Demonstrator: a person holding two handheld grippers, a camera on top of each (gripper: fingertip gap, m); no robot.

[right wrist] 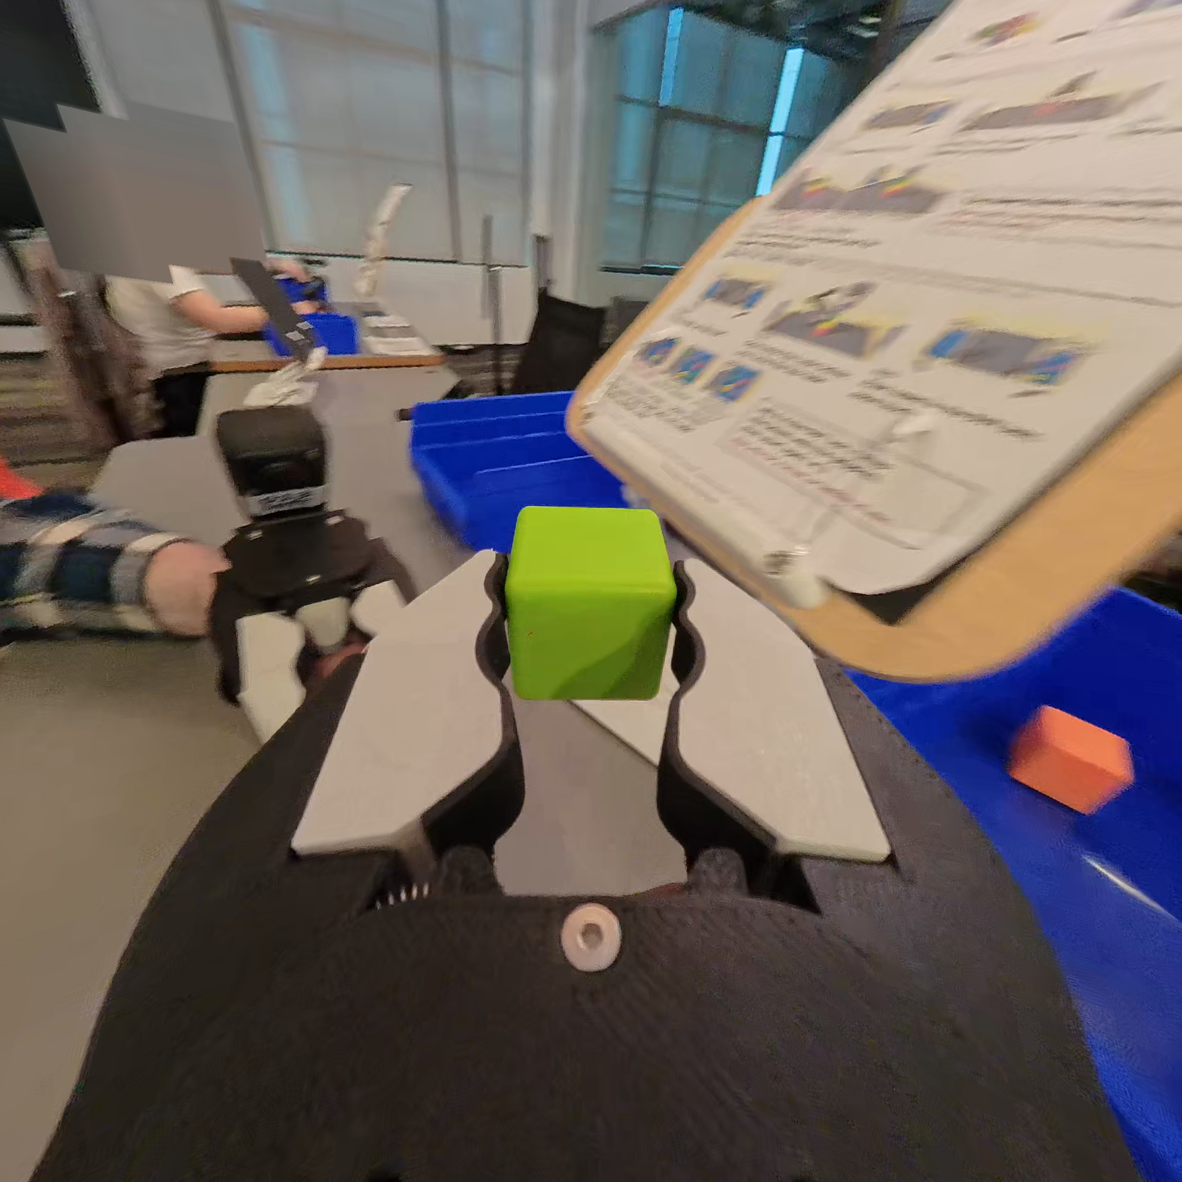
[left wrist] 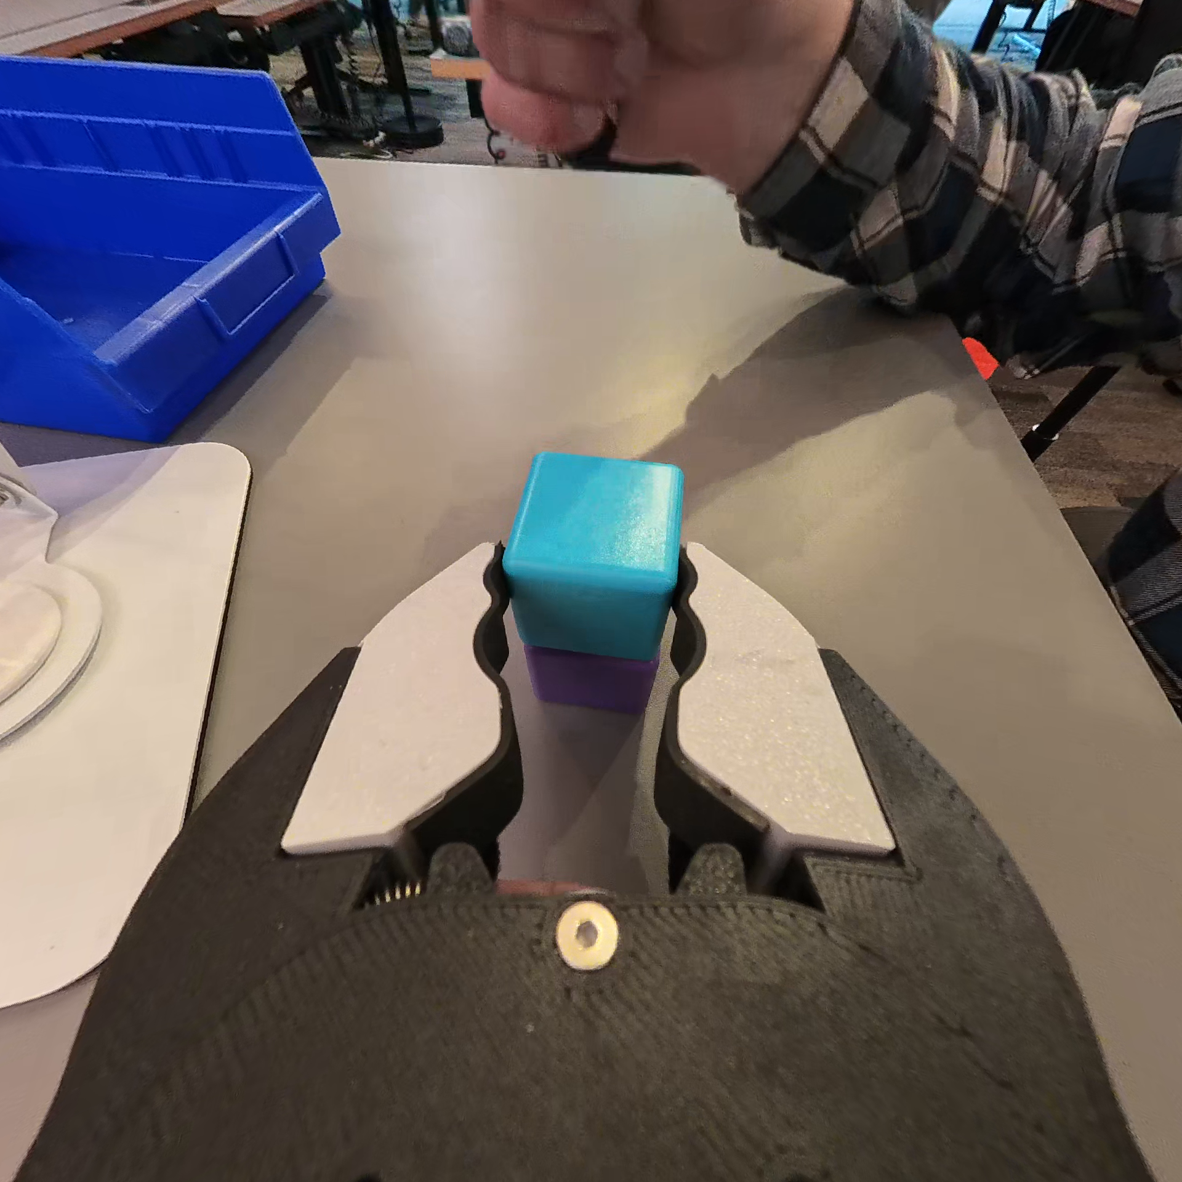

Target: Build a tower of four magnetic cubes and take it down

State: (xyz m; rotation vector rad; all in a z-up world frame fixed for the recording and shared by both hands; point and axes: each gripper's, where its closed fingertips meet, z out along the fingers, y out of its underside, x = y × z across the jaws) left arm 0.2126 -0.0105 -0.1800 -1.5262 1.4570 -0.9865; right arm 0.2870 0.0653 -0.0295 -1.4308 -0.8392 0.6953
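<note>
In the left wrist view, a teal cube [left wrist: 591, 550] sits stacked on a purple cube [left wrist: 591, 679] on the grey table [left wrist: 512, 307]. My left gripper [left wrist: 591, 575] is shut on the teal cube, its fingers pressing both sides. In the right wrist view, my right gripper [right wrist: 590, 598] is shut on a green cube [right wrist: 588, 601] and holds it in the air. An orange cube [right wrist: 1069, 758] lies in the blue bin [right wrist: 1036, 851] at the right. The left gripper also shows in the right wrist view [right wrist: 300, 614], far left, held by a hand in a plaid sleeve.
A blue bin [left wrist: 147, 256] stands at the table's back left, a white board [left wrist: 128, 703] lies at the left. A hand and plaid sleeve [left wrist: 895, 160] hang above the far table. A tilted clipboard with an instruction sheet [right wrist: 895, 332] rises over the bins. A person stands in the background. Tip to tip, the grippers are about 20 cm apart.
</note>
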